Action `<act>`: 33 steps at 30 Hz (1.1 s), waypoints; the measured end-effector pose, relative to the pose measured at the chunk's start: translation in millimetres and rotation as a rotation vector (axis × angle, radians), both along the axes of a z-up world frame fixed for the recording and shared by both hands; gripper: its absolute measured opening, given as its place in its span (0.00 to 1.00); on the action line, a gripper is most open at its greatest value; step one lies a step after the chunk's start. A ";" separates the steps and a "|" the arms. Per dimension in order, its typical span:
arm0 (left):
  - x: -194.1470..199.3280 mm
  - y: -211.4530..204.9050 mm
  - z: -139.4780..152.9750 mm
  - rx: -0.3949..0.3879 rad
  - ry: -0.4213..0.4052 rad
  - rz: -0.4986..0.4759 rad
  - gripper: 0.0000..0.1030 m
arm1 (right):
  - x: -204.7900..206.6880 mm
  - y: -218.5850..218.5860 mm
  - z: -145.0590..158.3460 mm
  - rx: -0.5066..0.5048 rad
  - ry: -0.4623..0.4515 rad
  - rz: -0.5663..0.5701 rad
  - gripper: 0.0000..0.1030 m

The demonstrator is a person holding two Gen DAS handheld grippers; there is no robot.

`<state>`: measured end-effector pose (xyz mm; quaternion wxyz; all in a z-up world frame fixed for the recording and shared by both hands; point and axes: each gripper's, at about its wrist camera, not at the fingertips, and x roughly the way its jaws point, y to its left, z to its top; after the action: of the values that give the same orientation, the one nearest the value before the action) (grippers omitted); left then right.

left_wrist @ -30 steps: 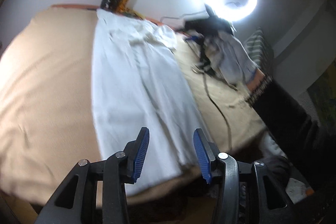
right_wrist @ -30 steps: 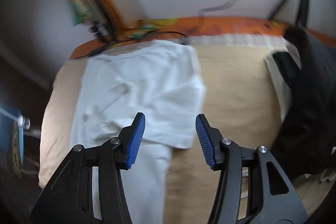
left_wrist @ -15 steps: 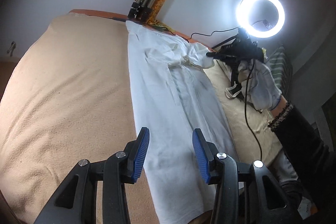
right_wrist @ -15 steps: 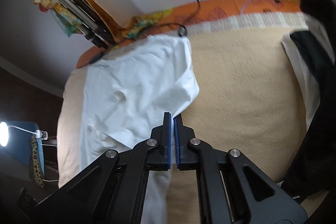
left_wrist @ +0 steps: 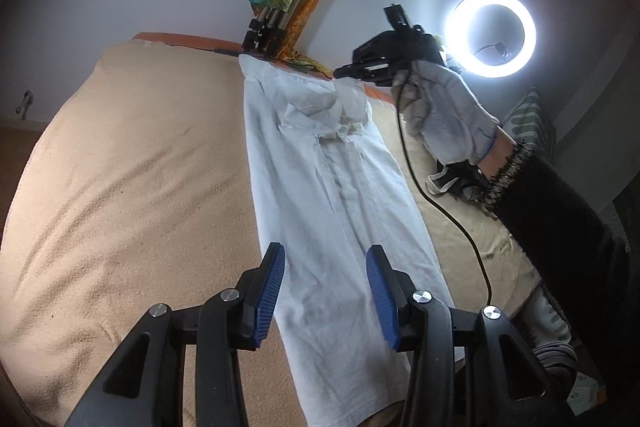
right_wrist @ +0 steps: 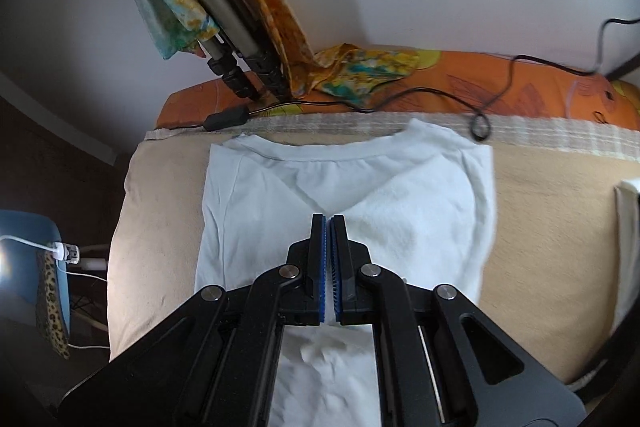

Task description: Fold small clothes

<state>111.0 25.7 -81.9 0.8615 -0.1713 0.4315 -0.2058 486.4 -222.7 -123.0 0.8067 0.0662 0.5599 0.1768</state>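
A white T-shirt (left_wrist: 340, 219) lies lengthwise on the beige bed cover (left_wrist: 132, 195), neckline at the far end. My left gripper (left_wrist: 326, 291) is open and empty, above the shirt's lower part near the hem. My right gripper (right_wrist: 328, 227) is shut on the shirt's right sleeve (right_wrist: 420, 211) and holds it folded inward over the chest, its tip near the shirt's middle below the collar (right_wrist: 340, 157). In the left wrist view the right gripper (left_wrist: 348, 71) is at the shoulder end, with the sleeve (left_wrist: 348, 111) bunched beneath it.
A tripod (right_wrist: 224, 39) draped with a colourful scarf leans at the head of the bed. A black cable (right_wrist: 480, 115) lies along the orange bed edge (right_wrist: 520, 91). A lit ring light (left_wrist: 490, 33) stands at right. A dark garment (left_wrist: 452, 179) lies beside the shirt.
My right gripper closed on the right sleeve and carried it inward over the chest. My left gripper moved in over the shirt's lower part, still open.
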 end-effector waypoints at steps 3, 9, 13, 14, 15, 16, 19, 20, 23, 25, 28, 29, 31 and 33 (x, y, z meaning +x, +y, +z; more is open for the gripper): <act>-2.4 3.3 1.1 0.002 0.001 0.005 0.42 | 14.7 7.5 -21.9 0.005 0.035 -0.019 0.05; -3.2 10.4 -2.0 -0.002 0.005 0.029 0.42 | 29.8 -6.3 -40.2 0.147 0.113 -0.072 0.41; -5.5 10.4 -2.3 0.013 -0.009 0.036 0.42 | 21.7 -28.2 -11.3 0.277 0.077 -0.089 0.42; -5.6 10.3 -2.5 0.012 -0.011 0.038 0.42 | 15.9 -35.0 2.0 0.293 0.054 -0.084 0.42; -6.1 9.8 -2.2 0.012 -0.013 0.037 0.43 | 11.8 -39.5 10.6 0.301 0.040 -0.077 0.42; -6.5 9.3 -1.9 0.014 -0.015 0.036 0.43 | 7.1 -43.9 19.1 0.303 0.024 -0.067 0.42; -9.3 5.7 1.1 0.028 -0.031 0.028 0.43 | -18.4 -56.5 45.3 0.230 -0.041 -0.057 0.42; -11.0 4.2 2.0 0.032 -0.036 0.026 0.43 | -32.1 -62.2 51.3 0.207 -0.058 -0.047 0.42; -12.3 2.7 0.8 0.030 -0.031 0.021 0.43 | -58.4 -73.0 53.4 0.118 -0.060 -0.059 0.42; -12.6 2.3 -1.2 0.021 -0.022 0.018 0.43 | -68.6 -76.2 50.3 0.058 -0.057 -0.068 0.34; -12.6 0.2 -6.7 0.035 -0.003 0.004 0.44 | -93.7 -79.2 41.4 0.024 -0.050 -0.060 0.25; -12.2 1.5 -10.4 0.029 0.012 0.008 0.44 | -102.6 -80.6 40.2 0.020 -0.053 -0.058 0.25; -11.7 4.9 -17.4 0.026 0.036 0.022 0.45 | -123.9 -84.2 41.7 0.033 -0.062 -0.049 0.25; -14.9 8.0 -24.1 0.031 0.054 0.030 0.50 | -150.9 -88.9 48.0 0.042 -0.080 -0.040 0.25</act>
<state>96.1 33.6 -106.0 0.8552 -0.1698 0.4550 -0.1812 335.5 -311.6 -75.1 0.8303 0.0874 0.5219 0.1749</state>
